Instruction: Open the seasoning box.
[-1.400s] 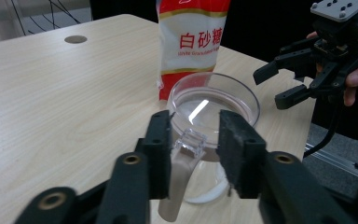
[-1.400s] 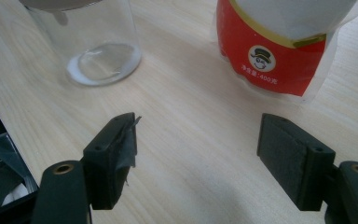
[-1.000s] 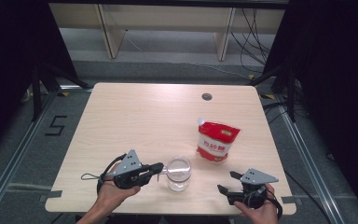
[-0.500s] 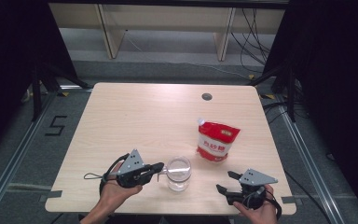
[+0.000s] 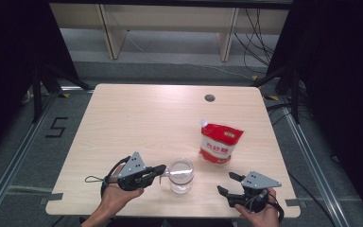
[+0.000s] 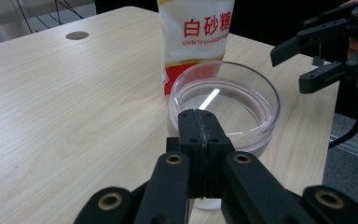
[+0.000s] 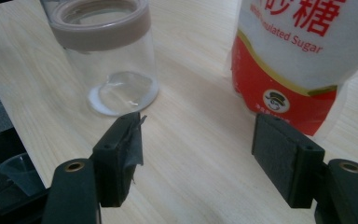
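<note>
Left tool (image 5: 160, 169) (image 6: 204, 126): found shut, jaws pressed flat together with no gap, tips right up against the near wall of the jar (image 5: 180, 176) (image 6: 223, 100), just under its rim. Could not tell whether anything thin was pinched between them or whether the tips actually touched the glass. Saw the jar standing upright and open-topped directly ahead of this tool, looking empty, with the pouch (image 6: 198, 32) farther on beyond it.

Right tool (image 5: 224, 183) (image 7: 196, 140): found wide open, jaws just lately closing a little, nothing between the pads but bare surface (image 5: 146, 123). Gripped nothing, touched nothing. Saw the sugar pouch (image 5: 220, 142) (image 7: 298, 56) ahead and off to the right of its jaws, near but apart, standing upright with its long axis vertical. Saw the jar (image 7: 107, 56) ahead and to the left, about as far off.

Judged the right tool the nearer one to the pouch, so reckoned the coming reach as forward and slightly rightward, jaws closing across the pouch's width while the left tool steadied the jar.
</note>
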Demonstrator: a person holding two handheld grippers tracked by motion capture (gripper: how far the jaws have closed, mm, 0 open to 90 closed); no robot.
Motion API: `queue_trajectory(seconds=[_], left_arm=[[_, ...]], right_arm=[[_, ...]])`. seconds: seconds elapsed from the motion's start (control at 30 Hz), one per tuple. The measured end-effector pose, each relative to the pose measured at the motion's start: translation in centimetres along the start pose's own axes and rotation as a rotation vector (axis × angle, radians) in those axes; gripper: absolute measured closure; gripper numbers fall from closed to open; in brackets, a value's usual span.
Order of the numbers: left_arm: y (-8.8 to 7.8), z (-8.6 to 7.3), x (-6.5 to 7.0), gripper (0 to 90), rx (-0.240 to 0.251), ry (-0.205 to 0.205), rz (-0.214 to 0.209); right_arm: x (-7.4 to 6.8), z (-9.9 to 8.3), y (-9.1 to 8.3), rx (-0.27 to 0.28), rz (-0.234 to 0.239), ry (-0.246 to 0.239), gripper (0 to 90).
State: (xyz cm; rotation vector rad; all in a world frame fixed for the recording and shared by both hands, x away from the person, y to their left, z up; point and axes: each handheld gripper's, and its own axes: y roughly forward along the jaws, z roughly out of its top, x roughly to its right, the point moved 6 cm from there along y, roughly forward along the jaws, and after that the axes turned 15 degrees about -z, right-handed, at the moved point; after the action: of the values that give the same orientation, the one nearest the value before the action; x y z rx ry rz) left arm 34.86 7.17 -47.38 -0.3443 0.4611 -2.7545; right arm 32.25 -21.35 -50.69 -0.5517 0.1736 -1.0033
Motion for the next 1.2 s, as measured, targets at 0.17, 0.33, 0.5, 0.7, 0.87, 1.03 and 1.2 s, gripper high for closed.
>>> queue_trajectory(seconds=[0.17, 0.33, 0.5, 0.7, 0.87, 1.03, 1.2], left_arm=[[0.0, 0.0, 0.0, 89.3, 0.003, 0.0, 0.0], [-0.1, -0.1, 0.0, 89.3, 0.004, 0.007, 0.006], [0.0, -0.2, 0.1, 89.3, 0.009, -0.001, 0.002], [-0.1, -0.3, 0.0, 89.3, 0.011, 0.014, 0.007], [-0.1, -0.3, 0.0, 89.3, 0.013, 0.023, 0.0], [-0.1, -0.3, 0.0, 89.3, 0.014, 0.022, 0.0], [-0.1, -0.4, 0.0, 89.3, 0.017, 0.012, 0.004]], right_arm=[[-0.6, 0.3, 0.1, 0.01, 0.012, -0.031, 38.0], [-1.4, 0.9, 0.0, 0.033, 0.038, -0.033, 46.3], [-2.1, 1.5, 0.1, 0.069, 0.049, -0.031, 56.2], [-2.5, 2.4, 0.5, 0.12, 0.047, -0.081, 68.6], [-3.5, 3.2, 0.5, 0.151, 0.067, -0.108, 79.7], [-4.0, 3.6, 1.0, 0.141, 0.077, -0.134, 81.6], [-4.7, 4.3, 1.6, 0.144, 0.084, -0.159, 83.5]])
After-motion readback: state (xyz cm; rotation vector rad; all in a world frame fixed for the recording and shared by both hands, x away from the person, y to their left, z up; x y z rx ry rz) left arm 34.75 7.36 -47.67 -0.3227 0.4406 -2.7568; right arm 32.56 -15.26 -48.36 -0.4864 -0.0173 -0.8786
